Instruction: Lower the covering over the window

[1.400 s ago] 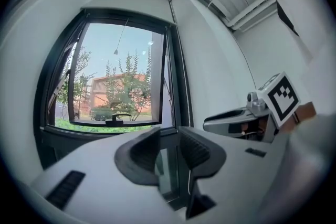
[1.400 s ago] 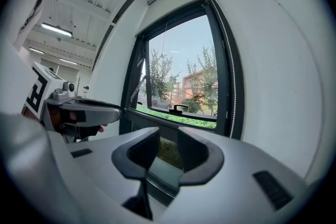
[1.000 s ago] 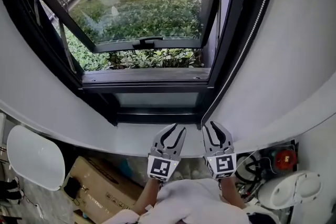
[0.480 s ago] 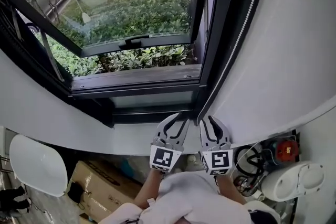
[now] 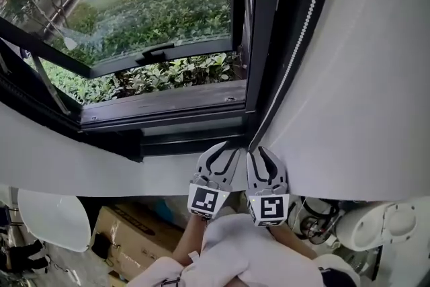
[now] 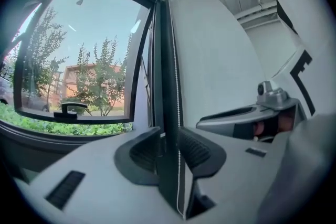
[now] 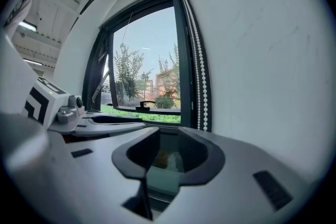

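One bead chain [image 5: 304, 29] runs upright beside dark window frame [image 5: 263, 44].

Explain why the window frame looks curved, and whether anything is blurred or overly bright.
Head view: wide lens bows the window frame; garden bright, cardboard box dim. Left gripper view: round black border, left tongs soft, sky pale. Right gripper view: same border, bead chain crisp, right tongs blurred.

- Far ahead I see a dark-framed window [image 5: 259, 44], its sash tilted outward, with daylight coming through.
- Green shrubs [image 5: 168, 10] and trees stand outside.
- A white wall [image 5: 363, 77] fills the right.
- A cardboard box [image 5: 131, 238] sits near left, below.
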The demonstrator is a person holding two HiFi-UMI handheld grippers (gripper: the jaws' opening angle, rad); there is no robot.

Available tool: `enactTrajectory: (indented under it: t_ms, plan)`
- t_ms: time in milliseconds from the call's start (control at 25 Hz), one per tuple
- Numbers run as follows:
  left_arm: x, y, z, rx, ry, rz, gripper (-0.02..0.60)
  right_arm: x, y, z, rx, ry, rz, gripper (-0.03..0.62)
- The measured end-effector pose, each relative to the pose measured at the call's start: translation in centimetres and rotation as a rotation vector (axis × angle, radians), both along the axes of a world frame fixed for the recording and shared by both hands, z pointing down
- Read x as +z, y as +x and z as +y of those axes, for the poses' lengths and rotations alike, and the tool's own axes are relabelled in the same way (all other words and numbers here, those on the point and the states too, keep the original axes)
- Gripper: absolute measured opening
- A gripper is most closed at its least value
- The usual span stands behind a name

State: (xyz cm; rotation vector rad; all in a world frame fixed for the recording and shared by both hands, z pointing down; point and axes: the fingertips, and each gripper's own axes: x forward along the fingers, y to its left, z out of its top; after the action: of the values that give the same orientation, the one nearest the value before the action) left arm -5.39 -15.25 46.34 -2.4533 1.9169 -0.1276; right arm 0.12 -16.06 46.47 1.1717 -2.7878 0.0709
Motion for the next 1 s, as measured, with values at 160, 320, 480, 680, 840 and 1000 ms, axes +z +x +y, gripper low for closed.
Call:
enactTrajectory:
  t_ms: [160, 320, 480, 680, 840, 1000]
  plan:
    - [-0.2, -0.2, -0.7, -0.008, 0.007, -0.024, 0.112, 0.2, -0.1, -0.3, 0.003, -0.003, -0.015, 0.091]
    - [0.2, -0.2, -1.3, 0.037, -0.002, -0.029, 0.112, 0.4, 0.0, -0.9, 0.053, -0.002, -0.013, 0.091]
    - [0.2, 0.1, -3.0, 0.113, 0.009, -0.013, 0.112, 0.7, 0.3, -2.0, 0.137, 0.009, 0.011, 0.091]
    - [-0.2, 1.6, -4.8, 0.229, 0.031, -0.023, 0.112, 1.2, 1.0, -2.4, 0.233, 0.004, 0.048, 0.089]
    - [-0.3, 2.8, -6.2, 0.283, 0.044, -0.039, 0.112, 1.2, 1.4, -2.1, 0.272, 0.0, 0.05, 0.089]
    - [-0.4, 4.0, -7.9, 0.302, 0.041, -0.036, 0.112, 1.3, 1.8, -1.7, 0.293, -0.011, 0.061, 0.089]
